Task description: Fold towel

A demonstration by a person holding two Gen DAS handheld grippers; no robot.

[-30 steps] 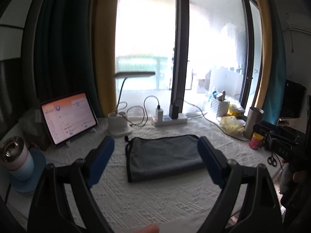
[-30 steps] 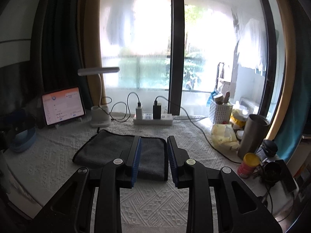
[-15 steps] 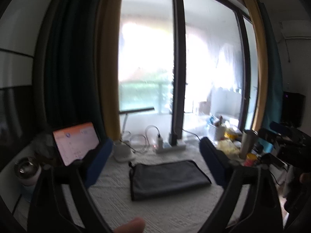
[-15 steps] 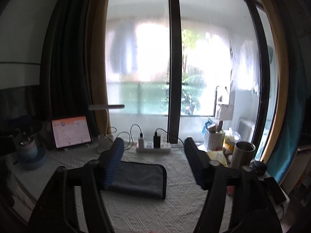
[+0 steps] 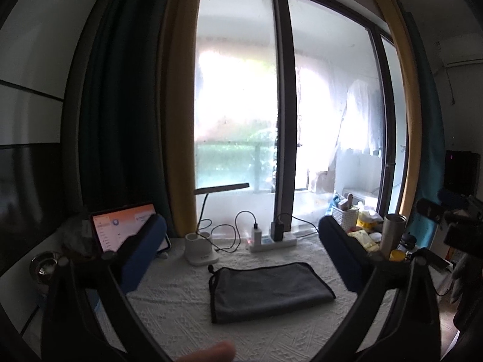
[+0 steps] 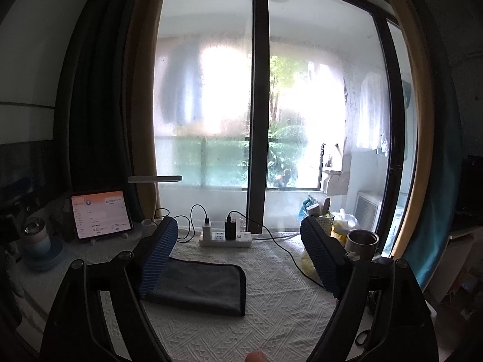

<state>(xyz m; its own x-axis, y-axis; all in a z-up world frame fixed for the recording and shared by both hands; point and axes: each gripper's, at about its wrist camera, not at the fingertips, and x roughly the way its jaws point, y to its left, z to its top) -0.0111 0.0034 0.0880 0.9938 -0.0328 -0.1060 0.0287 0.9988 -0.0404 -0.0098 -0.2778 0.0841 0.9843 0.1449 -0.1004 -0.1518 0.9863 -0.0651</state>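
A dark grey towel (image 5: 268,292) lies folded into a flat rectangle on the white textured tablecloth (image 5: 181,325); it also shows in the right wrist view (image 6: 205,285). My left gripper (image 5: 241,259) is open and empty, held back from and above the towel. My right gripper (image 6: 238,259) is open and empty too, raised above the table with its left finger (image 6: 160,256) in front of the towel's left part. Neither gripper touches the towel.
Behind the towel stand a white desk lamp base (image 5: 200,249), a power strip with chargers (image 5: 273,239) and cables. A lit tablet (image 6: 101,217) and a cup (image 6: 37,236) stand left. A steel tumbler (image 6: 360,242), white basket (image 6: 321,220) and yellow items stand right.
Both grippers have pulled back and tilted up from the towel. The right gripper, nearly shut over the towel a second ago, has opened wide. The towel has stayed in place.
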